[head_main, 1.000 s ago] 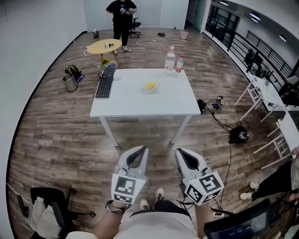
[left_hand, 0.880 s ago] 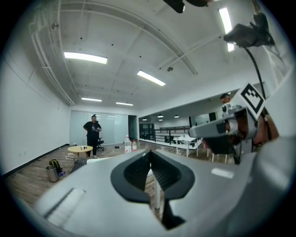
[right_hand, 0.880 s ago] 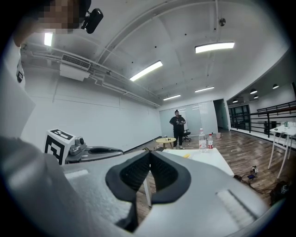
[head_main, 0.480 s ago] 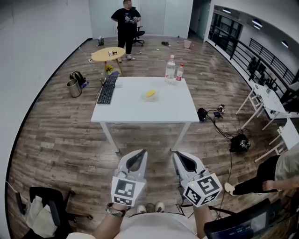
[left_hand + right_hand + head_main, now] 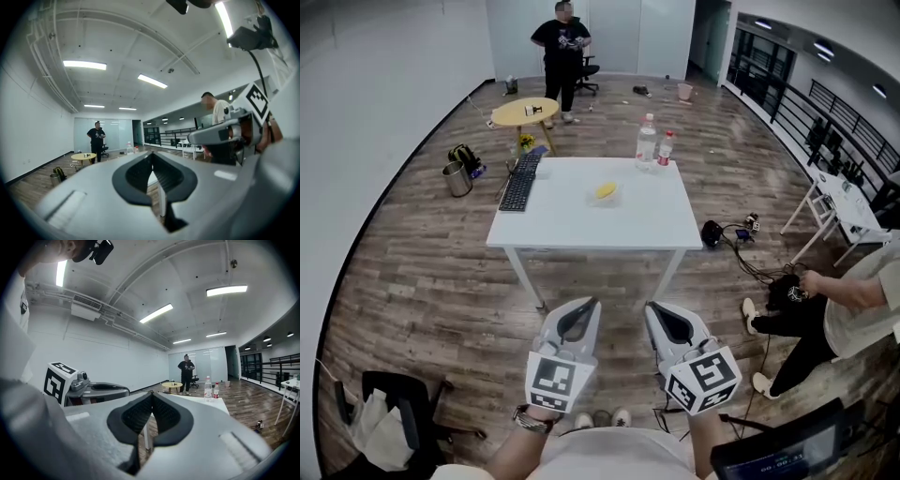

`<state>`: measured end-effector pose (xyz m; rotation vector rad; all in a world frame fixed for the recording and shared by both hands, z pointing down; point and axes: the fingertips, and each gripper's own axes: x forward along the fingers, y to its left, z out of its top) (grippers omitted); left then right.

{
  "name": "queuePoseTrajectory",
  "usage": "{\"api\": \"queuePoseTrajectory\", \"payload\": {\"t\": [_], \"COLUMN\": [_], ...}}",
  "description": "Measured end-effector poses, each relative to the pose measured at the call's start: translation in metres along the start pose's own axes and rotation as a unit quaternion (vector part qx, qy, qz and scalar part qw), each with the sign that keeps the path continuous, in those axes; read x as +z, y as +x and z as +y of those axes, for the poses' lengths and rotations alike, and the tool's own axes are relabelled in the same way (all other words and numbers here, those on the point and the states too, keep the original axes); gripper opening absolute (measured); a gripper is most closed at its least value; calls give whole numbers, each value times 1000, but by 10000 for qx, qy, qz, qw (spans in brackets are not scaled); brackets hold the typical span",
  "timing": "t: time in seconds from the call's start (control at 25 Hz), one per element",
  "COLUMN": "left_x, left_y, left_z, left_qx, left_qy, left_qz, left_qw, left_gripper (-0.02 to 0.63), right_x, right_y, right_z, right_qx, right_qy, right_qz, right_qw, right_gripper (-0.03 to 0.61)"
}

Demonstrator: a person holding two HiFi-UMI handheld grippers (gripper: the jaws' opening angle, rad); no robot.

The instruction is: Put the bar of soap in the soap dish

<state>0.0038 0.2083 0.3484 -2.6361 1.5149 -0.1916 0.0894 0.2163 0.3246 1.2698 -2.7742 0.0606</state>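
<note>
Far ahead stands a white table [image 5: 581, 234]. On it lies a yellow bar of soap [image 5: 604, 190], with a pale clear dish [image 5: 617, 197] under or around it; which of the two is too small to tell. Both grippers are held low in front of my body, well short of the table, side by side and pointing at it. My left gripper [image 5: 586, 302] is shut with nothing in it, its jaws [image 5: 151, 153] meeting at the tip. My right gripper [image 5: 654, 306] is also shut and empty [image 5: 151, 394].
A black keyboard [image 5: 519, 183] lies at the table's left edge and two bottles [image 5: 647, 142] stand at its far edge. Behind are a round yellow table [image 5: 525, 112] and a standing person [image 5: 562, 47]. Another person [image 5: 848, 314] is at the right, cables [image 5: 741, 246] on the floor, a chair [image 5: 403, 412] at lower left.
The table has slid a little lower and nearer in the head view. A person has come further into view at the right. Both grippers stay shut and side by side.
</note>
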Motion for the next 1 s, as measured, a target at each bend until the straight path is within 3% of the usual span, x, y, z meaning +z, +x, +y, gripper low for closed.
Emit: {"api": "queuePoseTrajectory", "payload": {"t": [1.0], "left_x": [-5], "left_y": [-1], "left_z": [-1], "left_qx": [-154], "left_qy": [48], "left_qz": [47], "left_qw": [9999], "left_gripper": [8], "right_x": [-6], "right_y": [6], "right_z": [7], "right_qx": [11], "right_qy": [30], "right_qz": [42], "right_qw": [10000], "right_gripper": [1]}}
